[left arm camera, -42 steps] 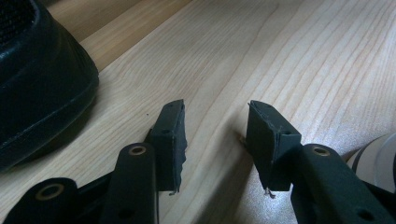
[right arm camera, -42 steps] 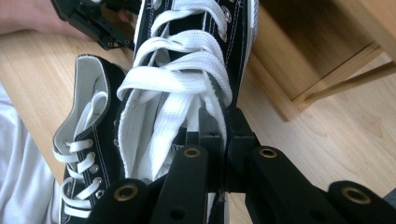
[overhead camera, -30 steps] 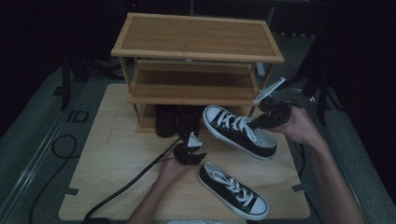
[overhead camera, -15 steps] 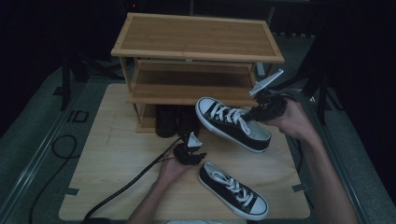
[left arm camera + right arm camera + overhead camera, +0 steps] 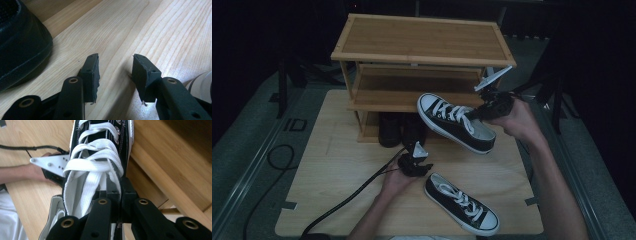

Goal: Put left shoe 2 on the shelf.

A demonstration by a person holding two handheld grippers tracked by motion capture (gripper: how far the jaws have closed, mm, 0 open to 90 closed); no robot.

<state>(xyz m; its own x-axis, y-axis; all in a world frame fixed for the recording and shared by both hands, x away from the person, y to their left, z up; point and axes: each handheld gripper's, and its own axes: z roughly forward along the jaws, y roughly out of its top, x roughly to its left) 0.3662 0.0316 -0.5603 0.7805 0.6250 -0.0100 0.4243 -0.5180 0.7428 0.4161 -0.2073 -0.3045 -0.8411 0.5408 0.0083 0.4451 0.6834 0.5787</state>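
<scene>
A black sneaker with white laces [image 5: 457, 122] hangs tilted in the air in front of the bamboo shoe rack [image 5: 422, 42], its toe toward the middle shelf. My right gripper [image 5: 484, 111] is shut on its upper edge beside the laces; in the right gripper view the jaws [image 5: 118, 192] pinch that edge of the sneaker [image 5: 100, 157]. The matching sneaker [image 5: 461, 202] lies on the table near the front. My left gripper [image 5: 414, 165] rests low on the table beside it, open and holding nothing [image 5: 115, 72].
A pair of dark shoes [image 5: 402, 129] stands on the rack's bottom level, one toe [image 5: 20, 42] close to the left gripper. A black cable [image 5: 347, 200] trails from the left gripper across the wooden table [image 5: 337, 165] toward its front left.
The right hand has carried the sneaker up and to the left, closer to the rack's middle shelf. The left gripper has stayed where it was.
</scene>
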